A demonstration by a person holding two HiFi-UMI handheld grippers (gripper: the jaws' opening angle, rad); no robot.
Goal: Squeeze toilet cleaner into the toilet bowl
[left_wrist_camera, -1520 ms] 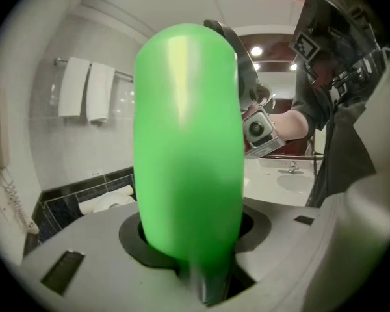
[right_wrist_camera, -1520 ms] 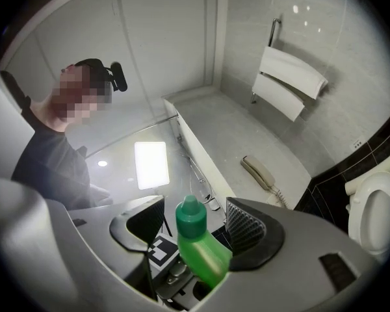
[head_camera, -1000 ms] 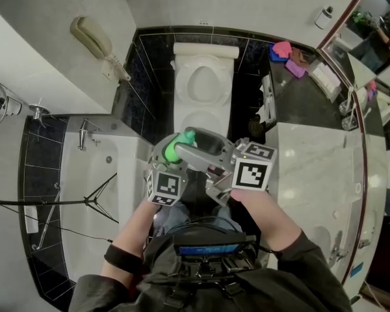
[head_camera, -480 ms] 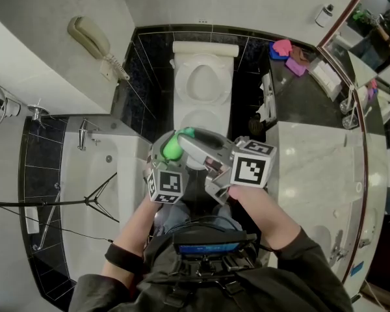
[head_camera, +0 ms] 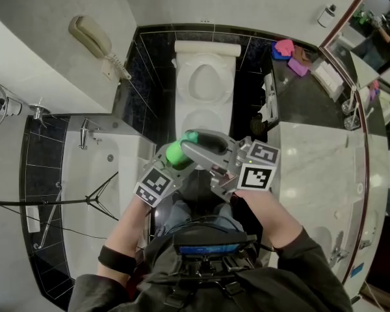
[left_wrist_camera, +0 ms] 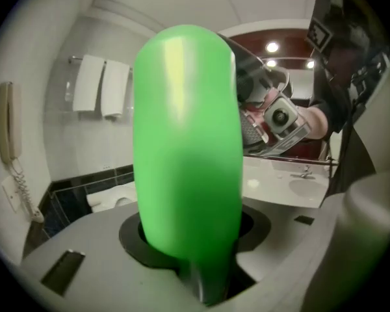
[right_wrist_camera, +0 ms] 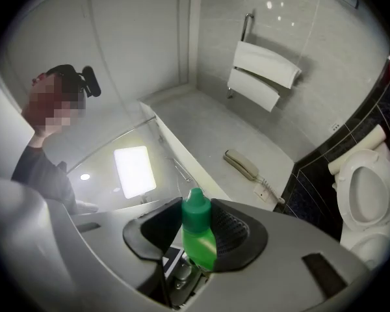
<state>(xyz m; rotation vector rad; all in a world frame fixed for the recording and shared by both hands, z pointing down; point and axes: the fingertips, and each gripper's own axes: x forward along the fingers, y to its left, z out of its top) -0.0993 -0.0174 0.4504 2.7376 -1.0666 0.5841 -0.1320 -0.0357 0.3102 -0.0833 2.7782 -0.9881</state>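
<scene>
Turned outward since a second ago: left gripper, its marker cube now tipped toward the tub side, lower left of the bottle. Just closed as well: jaws of right gripper, wide a second back, now pinching the bottle's capped neck.

Bottle itself little shifted. Held in mid-air before the chest, cap toward upper right, just short of the toilet near rim in the head view.

From the left gripper view: green body filling the gap, jaws clamped on it. From the right gripper view: cap standing between both dark pads, pads pressed to the neck below it.

Left hand and right hand rising from the bottom edge, forearms converging, the two grippers meeting nose to nose over the bottle, left wrist rolled outward.

Bowl open, black tile around it. Tub at left, wall phone above it, pale counter at right.
</scene>
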